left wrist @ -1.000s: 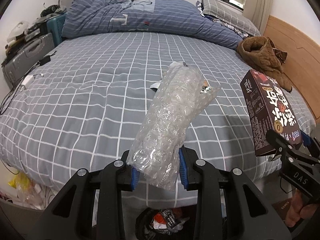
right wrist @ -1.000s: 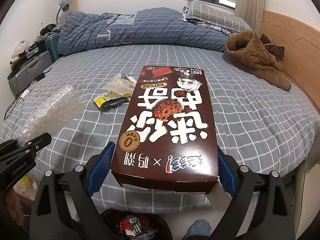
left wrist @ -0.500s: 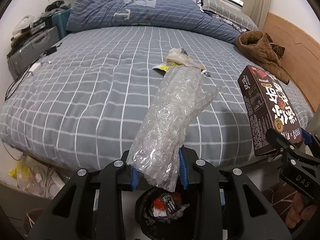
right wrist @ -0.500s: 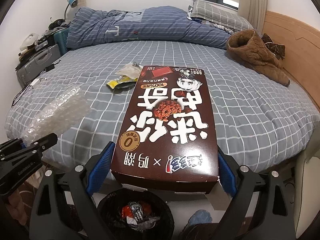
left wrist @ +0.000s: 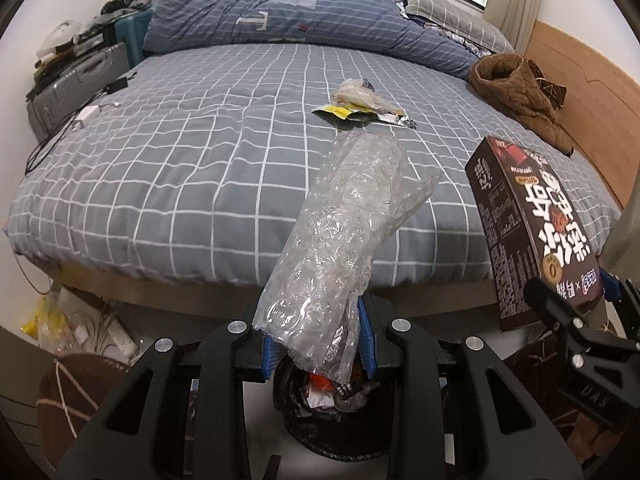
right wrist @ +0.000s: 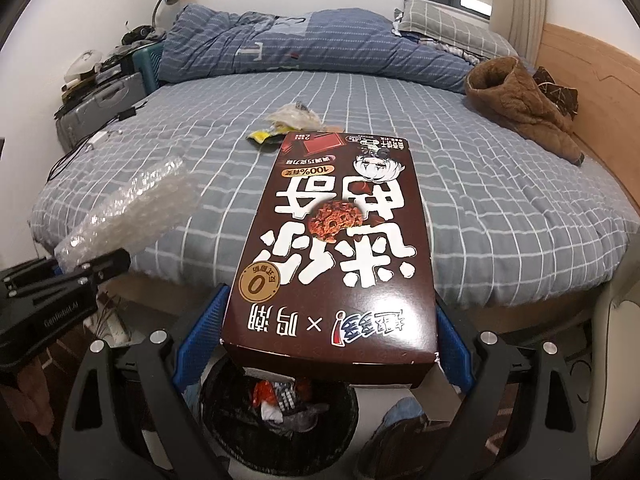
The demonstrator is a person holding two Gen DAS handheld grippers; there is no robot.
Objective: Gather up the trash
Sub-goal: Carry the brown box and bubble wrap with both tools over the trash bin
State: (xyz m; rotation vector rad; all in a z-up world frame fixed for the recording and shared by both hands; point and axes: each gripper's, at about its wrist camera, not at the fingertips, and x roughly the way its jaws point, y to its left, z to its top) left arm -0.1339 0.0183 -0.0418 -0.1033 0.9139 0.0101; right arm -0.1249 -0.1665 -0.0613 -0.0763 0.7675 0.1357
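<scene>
Below both cameras, on the floor at the near edge of the bed [left wrist: 168,168], a black trash bin [right wrist: 224,412] is being seen from above, already partly filled with crumpled wrappers.

A roll of clear bubble wrap [left wrist: 340,236] is being gripped at its near end by the left hand-held gripper [left wrist: 318,344], whose blue-padded jaws are being pressed narrowly against the plastic from both sides. The roll is being held out over the bin, its far end tilted up toward the bed.

A flat brown snack box [right wrist: 336,248] (white lettering and a cartoon face printed on its top) is being clamped across its width by the right hand-held gripper [right wrist: 328,348], the jaws set wide against the box's two long edges. The box's near end is being held directly above the bin's opening. In the left view the same box [left wrist: 532,232] is being seen edge-on at the right, with the two held items apart from each other.

Farther off, near the middle of the checked grey bedsheet, a small pile of loose wrappers [left wrist: 360,106] is lying, one yellow and one pale. A brown jacket [right wrist: 520,104] is lying at the far right, beside the wooden headboard [right wrist: 600,96].
</scene>
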